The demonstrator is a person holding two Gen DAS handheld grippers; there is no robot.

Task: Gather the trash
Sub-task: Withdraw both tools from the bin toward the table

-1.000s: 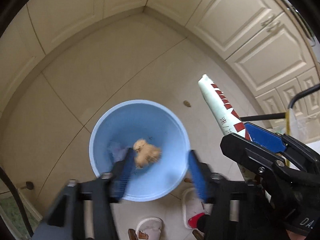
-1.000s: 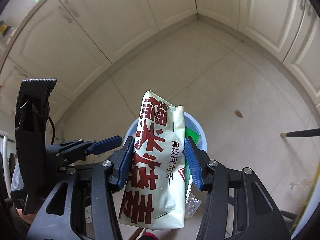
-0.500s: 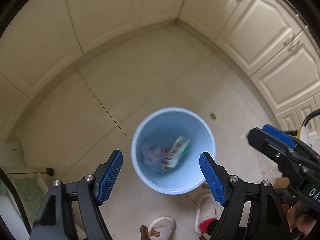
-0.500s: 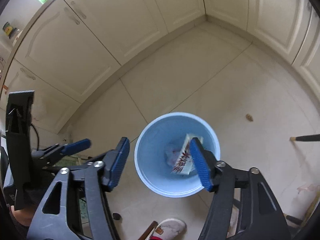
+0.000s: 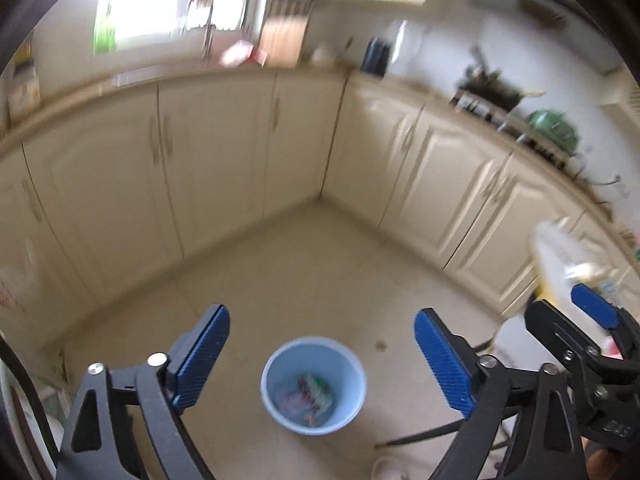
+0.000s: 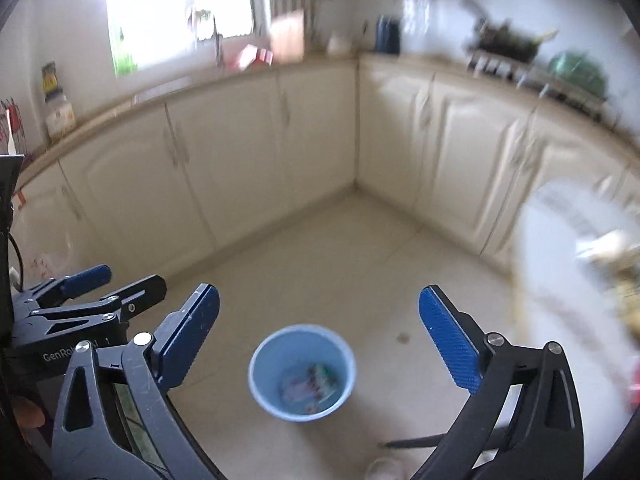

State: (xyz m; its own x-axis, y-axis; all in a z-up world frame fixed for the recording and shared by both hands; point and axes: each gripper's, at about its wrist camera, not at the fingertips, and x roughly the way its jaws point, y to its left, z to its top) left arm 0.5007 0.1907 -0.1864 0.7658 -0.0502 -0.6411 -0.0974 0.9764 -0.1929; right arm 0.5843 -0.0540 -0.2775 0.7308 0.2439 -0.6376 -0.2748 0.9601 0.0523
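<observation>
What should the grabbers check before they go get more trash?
1. Left gripper empty: ok, its jaws are opening with nothing between them.
2. Right gripper empty: ok, its jaws are opening with nothing between them.
3. Blue bin standing upright on the floor: ok.
4. Wrappers landed inside the bin: ok, they lie at the bottom.
5. Floor clean: not ok, a small brown scrap lies beside the bin.
6. More trash on the pale surface at the right: cannot tell, too blurred.
</observation>
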